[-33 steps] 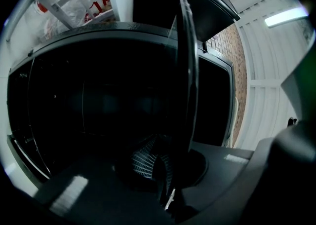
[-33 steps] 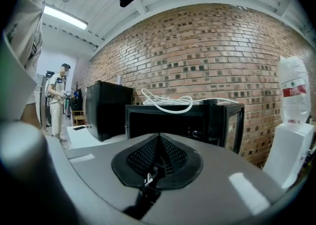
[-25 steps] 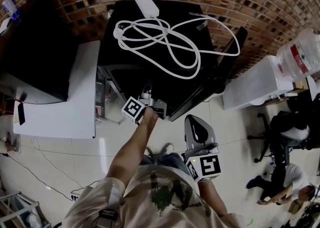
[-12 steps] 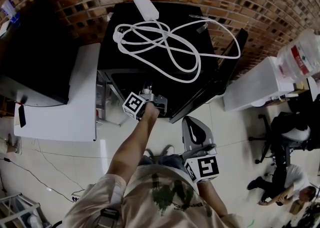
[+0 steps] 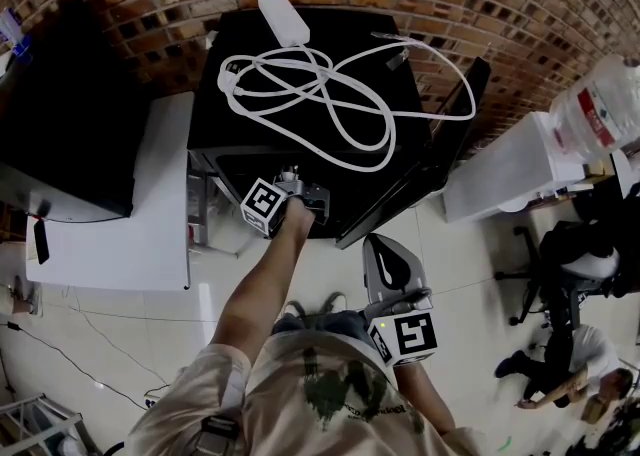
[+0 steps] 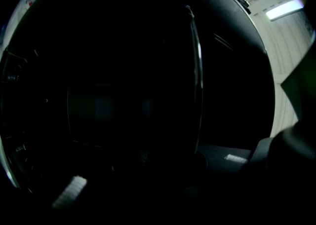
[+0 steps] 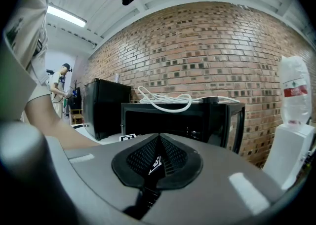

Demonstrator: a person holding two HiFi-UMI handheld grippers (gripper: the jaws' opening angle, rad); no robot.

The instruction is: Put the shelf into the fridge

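A black fridge (image 5: 230,134) stands against the brick wall with its door (image 5: 440,139) swung open to the right. My left gripper (image 5: 295,199) reaches into the dark opening, and its jaws are hidden inside. The left gripper view is almost black; only a thin upright bright edge (image 6: 196,71) shows, and I cannot make out a shelf or what the pads touch. My right gripper (image 5: 388,259) hangs low by the person's body, shut and empty. In the right gripper view its pads (image 7: 158,142) meet, with the fridge (image 7: 168,120) ahead.
A coiled white cable (image 5: 320,94) with an adapter (image 5: 280,19) lies on the fridge top. A white table (image 5: 150,204) and a black cabinet (image 5: 60,124) stand to the left. A water bottle (image 5: 600,104) and white stand (image 5: 500,169) are to the right, where a person (image 5: 580,264) sits.
My left gripper has pushed a little further into the fridge opening. The right gripper has barely moved.
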